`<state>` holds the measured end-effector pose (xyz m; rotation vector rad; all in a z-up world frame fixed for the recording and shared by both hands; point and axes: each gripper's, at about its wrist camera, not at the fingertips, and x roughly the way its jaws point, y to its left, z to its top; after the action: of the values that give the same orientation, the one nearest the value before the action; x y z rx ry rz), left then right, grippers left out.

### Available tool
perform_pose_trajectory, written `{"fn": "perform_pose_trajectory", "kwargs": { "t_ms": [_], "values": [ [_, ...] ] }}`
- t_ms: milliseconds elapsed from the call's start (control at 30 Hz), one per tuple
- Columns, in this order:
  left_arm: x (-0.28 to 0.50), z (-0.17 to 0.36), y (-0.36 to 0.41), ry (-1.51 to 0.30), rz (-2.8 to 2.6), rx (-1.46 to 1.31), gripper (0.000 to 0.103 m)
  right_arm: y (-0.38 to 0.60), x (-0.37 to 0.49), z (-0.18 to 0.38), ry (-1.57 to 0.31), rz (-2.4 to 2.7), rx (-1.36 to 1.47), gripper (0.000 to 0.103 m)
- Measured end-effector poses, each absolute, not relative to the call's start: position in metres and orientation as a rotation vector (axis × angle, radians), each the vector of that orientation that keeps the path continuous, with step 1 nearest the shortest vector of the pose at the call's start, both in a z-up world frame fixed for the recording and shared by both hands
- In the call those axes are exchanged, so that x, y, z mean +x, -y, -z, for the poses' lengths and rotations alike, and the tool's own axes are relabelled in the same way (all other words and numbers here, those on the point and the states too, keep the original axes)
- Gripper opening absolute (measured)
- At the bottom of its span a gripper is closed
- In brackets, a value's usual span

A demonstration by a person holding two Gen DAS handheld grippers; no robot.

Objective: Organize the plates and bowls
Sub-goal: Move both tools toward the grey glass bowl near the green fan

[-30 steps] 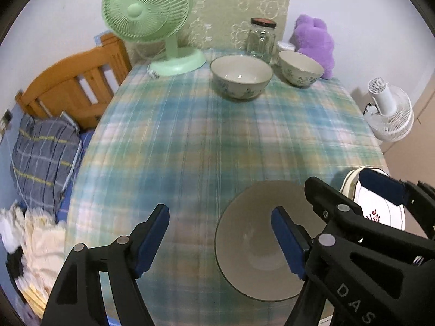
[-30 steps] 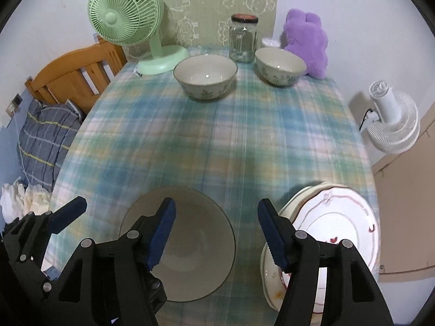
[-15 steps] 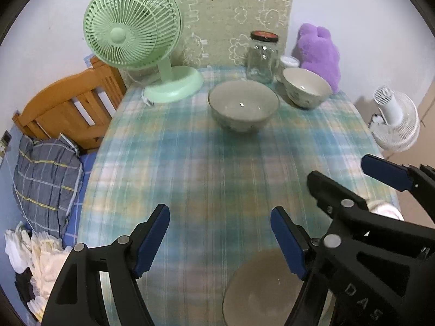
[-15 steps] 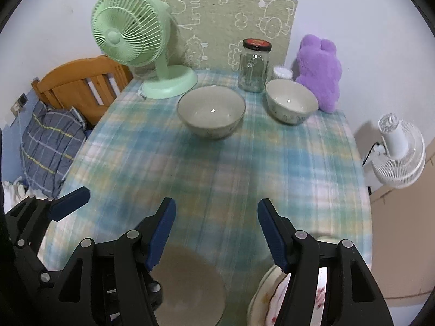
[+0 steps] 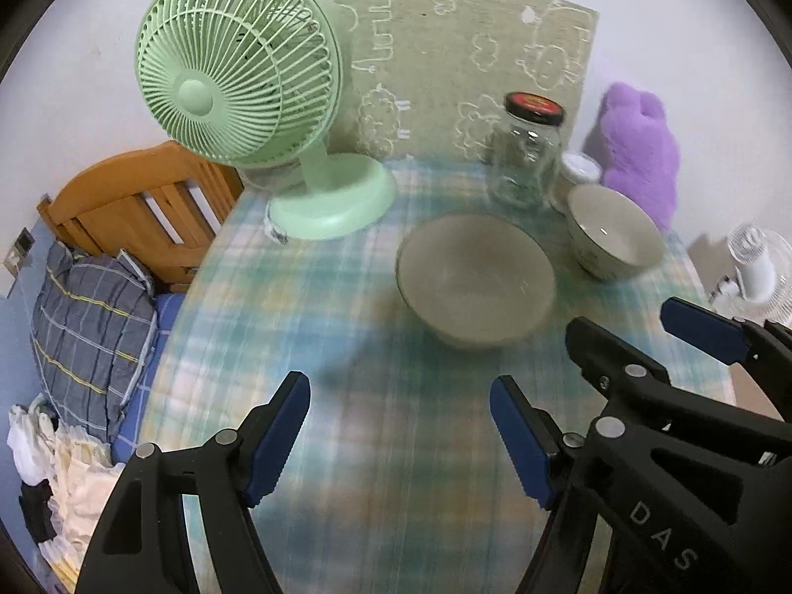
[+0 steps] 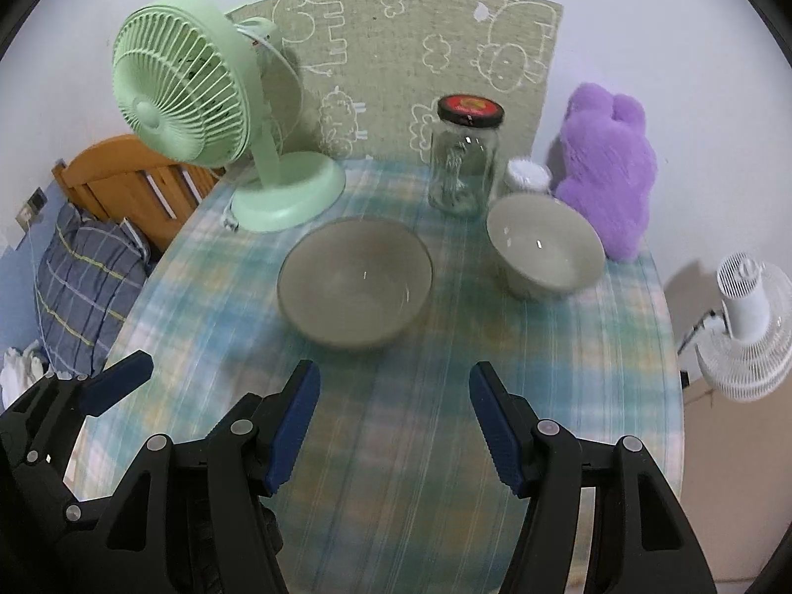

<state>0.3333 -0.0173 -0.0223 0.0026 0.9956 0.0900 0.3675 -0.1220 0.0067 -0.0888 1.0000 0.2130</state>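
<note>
A large grey-beige bowl point(image 5: 475, 279) point(image 6: 354, 282) stands upright on the plaid tablecloth point(image 5: 346, 445) near the far end. A smaller bowl point(image 5: 614, 232) point(image 6: 544, 247) stands to its right, by the purple plush. My left gripper point(image 5: 398, 438) is open and empty, short of the large bowl and to its left. My right gripper point(image 6: 393, 418) is open and empty, just short of the large bowl and between the two bowls. The right gripper also shows at the right of the left wrist view point(image 5: 683, 366). The near bowl and the plates are out of view.
A green desk fan point(image 6: 213, 114) stands at the far left of the table. A glass jar with a red lid point(image 6: 465, 158), a small white pot point(image 6: 527, 175) and a purple plush point(image 6: 609, 168) stand at the back. A wooden bed frame point(image 5: 138, 203) lies left, a white floor fan point(image 6: 747, 326) right.
Both grippers have moved forward over the table toward the far bowls. The near bowl and the plates have dropped out of view below. Both stay open.
</note>
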Motion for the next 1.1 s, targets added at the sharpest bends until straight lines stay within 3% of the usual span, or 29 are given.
{"fn": "perform_pose_trajectory", "kwargs": {
  "t_ms": [300,600,800,933,1100],
  "values": [
    [0.376,0.024,0.012,-0.956,-0.118,-0.032,0.075,0.118,0.423,-0.003,-0.972,-0.240,-0.069,0.066],
    [0.414,0.058,0.022,-1.015,-0.129,-0.020,0.057,0.116,0.464,0.026,-1.008,-0.242,-0.056,0.066],
    [0.430,0.079,0.023,-1.048,-0.167,-0.002,0.053,0.114,0.482,0.051,-1.068,-0.249,-0.038,0.056],
    [0.438,0.093,0.021,-1.083,-0.193,-0.009,0.044,0.113,0.490,0.065,-1.095,-0.253,-0.047,0.047],
    [0.442,0.103,0.023,-1.097,-0.212,0.018,0.024,0.110,0.496,0.078,-1.115,-0.274,-0.045,0.030]
  ]
}}
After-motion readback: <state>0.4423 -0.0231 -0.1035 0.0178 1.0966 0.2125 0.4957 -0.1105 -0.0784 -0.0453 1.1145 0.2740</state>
